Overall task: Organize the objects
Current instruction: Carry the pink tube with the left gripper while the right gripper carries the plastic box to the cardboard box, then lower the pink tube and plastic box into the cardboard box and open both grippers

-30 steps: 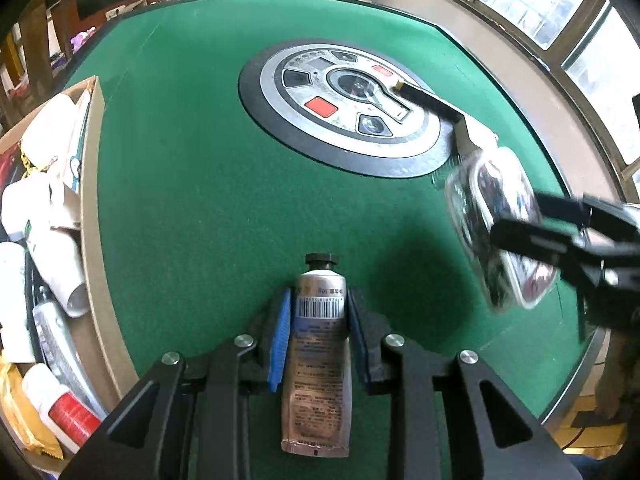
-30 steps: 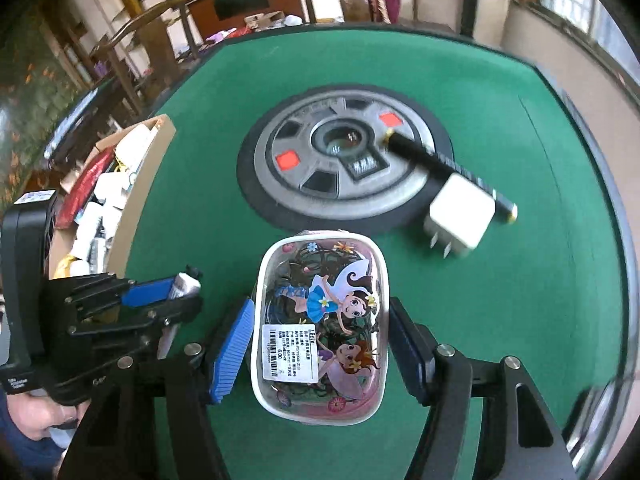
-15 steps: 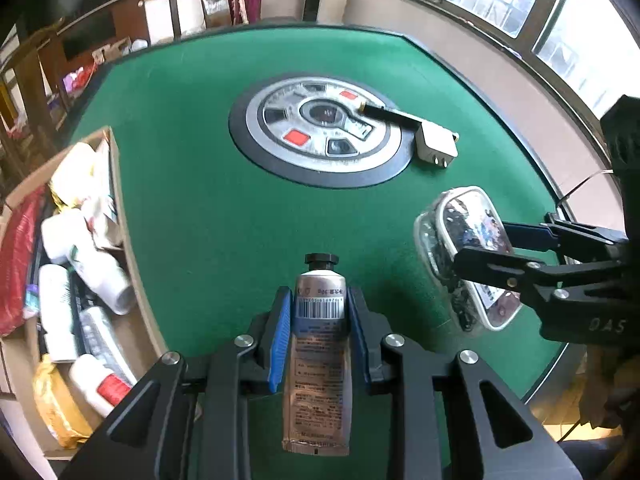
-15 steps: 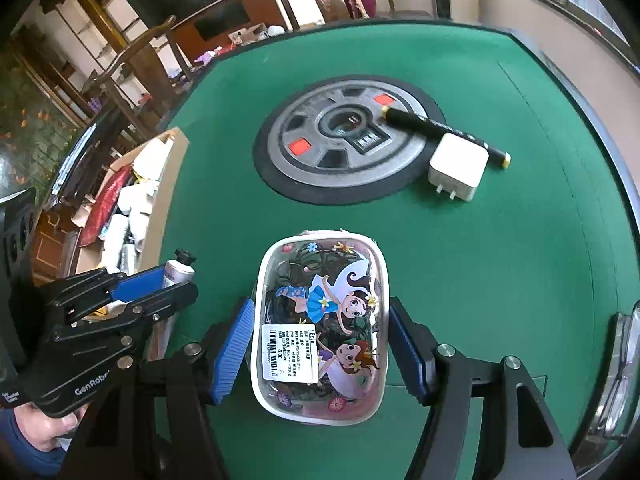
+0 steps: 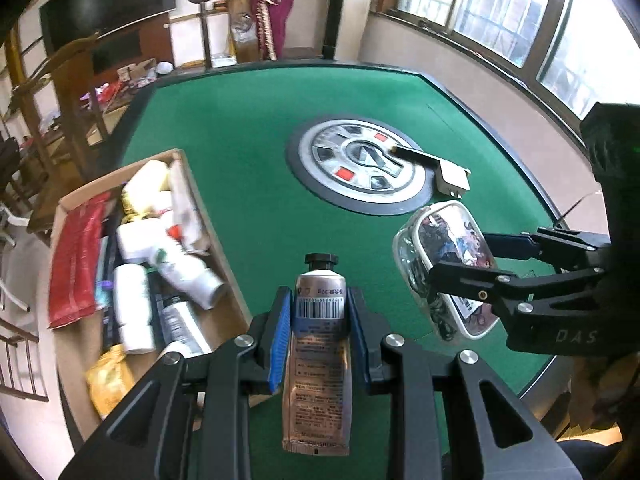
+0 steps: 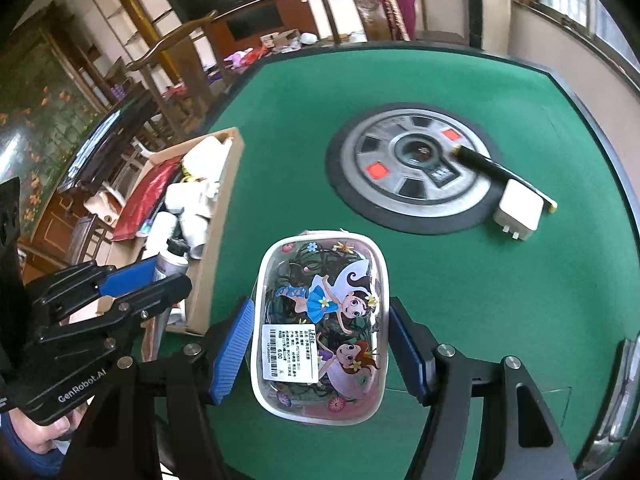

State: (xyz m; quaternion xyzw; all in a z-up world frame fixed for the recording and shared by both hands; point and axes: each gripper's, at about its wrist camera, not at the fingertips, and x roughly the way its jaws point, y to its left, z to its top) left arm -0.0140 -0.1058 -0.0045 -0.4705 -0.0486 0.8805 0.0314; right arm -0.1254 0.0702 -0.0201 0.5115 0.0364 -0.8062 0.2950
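In the left wrist view, the left gripper (image 5: 318, 334) is clamped on a silver tube (image 5: 318, 360), pads pressing its upper sides. The tube's long axis runs along the fingers, black cap pointing forward and crimped end back toward the camera. The open cardboard box (image 5: 192, 208) of bottles and packets lies just to the left of and below the tube, nearer this hand than the other. To the right, the right gripper (image 5: 460, 256) carries a clear case (image 5: 440, 272) above the green table (image 5: 248, 148).

In the right wrist view, the right gripper (image 6: 320, 344) grips the clear case (image 6: 320, 328) by its long sides, its length running forward, printed face up. The box (image 6: 224, 208) sits to the left, beyond the left gripper (image 6: 160, 276). A pen (image 6: 496, 168) and white charger (image 6: 518, 210) rest on the table (image 6: 460, 280) at the grey disc (image 6: 416, 168), well apart from both grippers.
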